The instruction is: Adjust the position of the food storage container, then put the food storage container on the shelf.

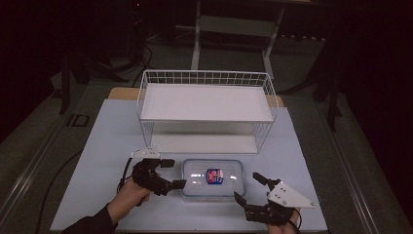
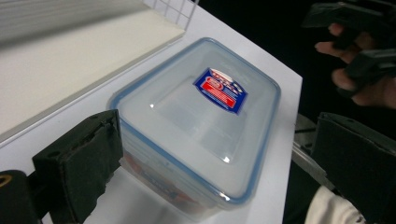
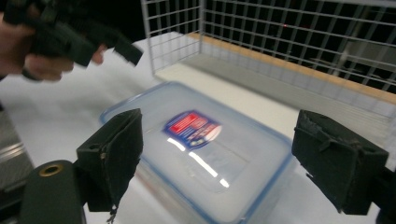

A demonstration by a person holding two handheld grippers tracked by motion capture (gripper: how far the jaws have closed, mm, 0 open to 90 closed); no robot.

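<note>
You see a clear food container with blue-rimmed lid, red-and-blue label, white wire shelf rack, pale blue table, black grippers.

The printing on the red-and-blue label atop the clear plastic container was too small to read from above and blurred in both gripper views. The container's near corner ran past the bottom edge of the right gripper view. Darkness swallowed the room beyond the wire rack.
</note>
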